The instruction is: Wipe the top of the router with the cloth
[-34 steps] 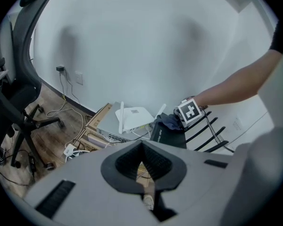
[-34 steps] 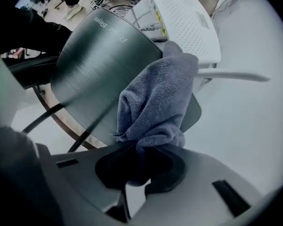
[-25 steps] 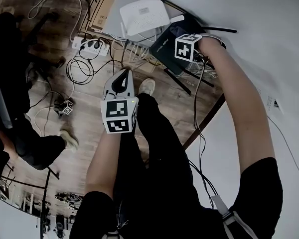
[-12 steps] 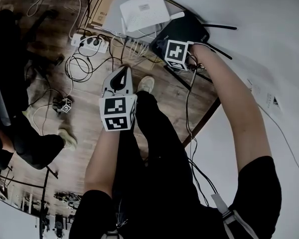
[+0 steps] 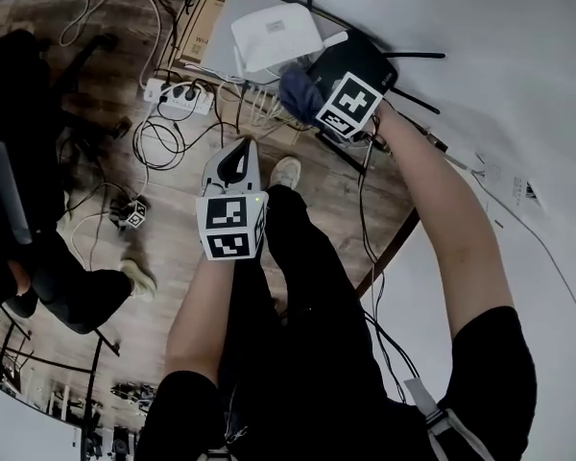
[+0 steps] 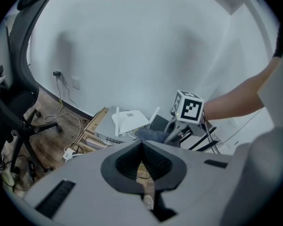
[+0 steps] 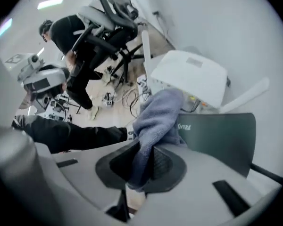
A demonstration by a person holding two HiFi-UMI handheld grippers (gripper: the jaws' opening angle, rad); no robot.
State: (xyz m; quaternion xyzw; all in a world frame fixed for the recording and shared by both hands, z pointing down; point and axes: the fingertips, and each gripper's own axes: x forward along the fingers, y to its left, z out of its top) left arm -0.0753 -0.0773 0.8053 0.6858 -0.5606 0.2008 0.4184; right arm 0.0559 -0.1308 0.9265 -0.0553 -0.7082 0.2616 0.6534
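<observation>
A black router with thin antennas lies flat beside a white router by the wall. My right gripper is shut on a blue-grey cloth, which bunches at the black router's left edge. In the right gripper view the cloth hangs from between the jaws of that gripper and rests against the dark router top, with the white router behind it. My left gripper hovers over the floor, shut on nothing; its own view shows the closed jaws.
A white power strip and tangled cables lie on the wooden floor left of the routers. A cardboard box sits under the white router. A shoe is below. Another person and an office chair are at left.
My right gripper has slid left across the black router, and the cloth now shows at the router's left edge. The left gripper has stayed in place.
</observation>
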